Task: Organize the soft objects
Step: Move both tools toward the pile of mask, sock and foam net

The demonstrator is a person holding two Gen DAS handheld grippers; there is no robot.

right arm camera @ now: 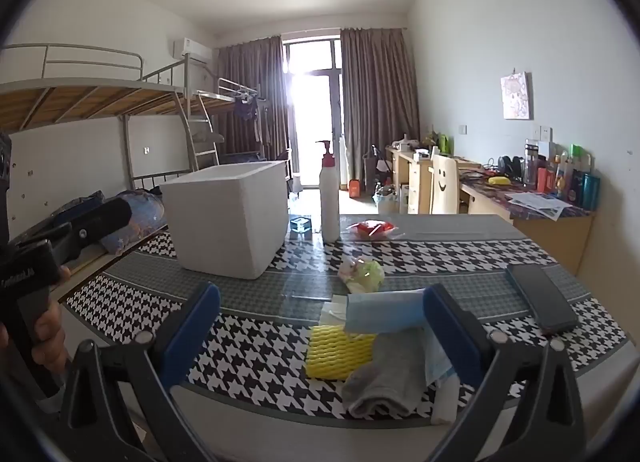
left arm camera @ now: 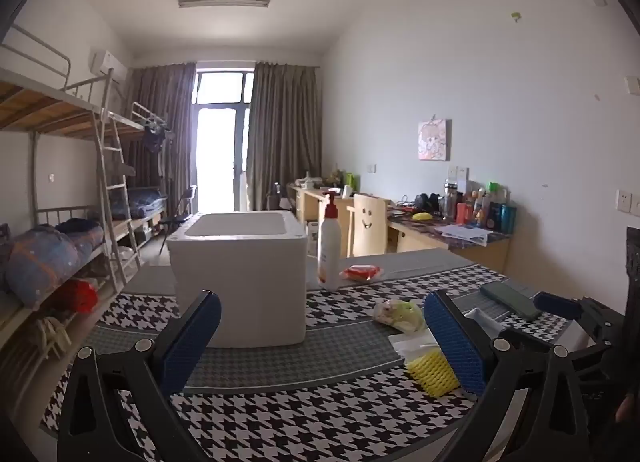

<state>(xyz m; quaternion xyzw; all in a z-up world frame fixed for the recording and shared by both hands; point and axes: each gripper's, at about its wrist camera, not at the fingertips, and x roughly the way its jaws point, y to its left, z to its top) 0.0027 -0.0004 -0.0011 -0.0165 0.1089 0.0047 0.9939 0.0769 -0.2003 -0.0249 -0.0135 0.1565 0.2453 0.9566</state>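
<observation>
a pump bottle (right arm camera: 329, 197) stands on the table (right arm camera: 256, 350), a dark phone (right arm camera: 541, 298) lying apart.

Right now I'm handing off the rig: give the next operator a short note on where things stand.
Left gripper open, empty. Right gripper open, empty, over the pile.
Box stands on the table, open top; contents not visible.
Near edge: yellow foam, grey cloth, blue mask. Bag mid-table.
Nothing visibly moved yet; all soft items left to sort.

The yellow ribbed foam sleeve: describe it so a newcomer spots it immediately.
Start at the big white foam box on the houndstooth tablecloth. In the near pile, the yellow ribbed foam sleeve lies left of a folded grey cloth. Only it is bright yellow and net-textured.
</observation>
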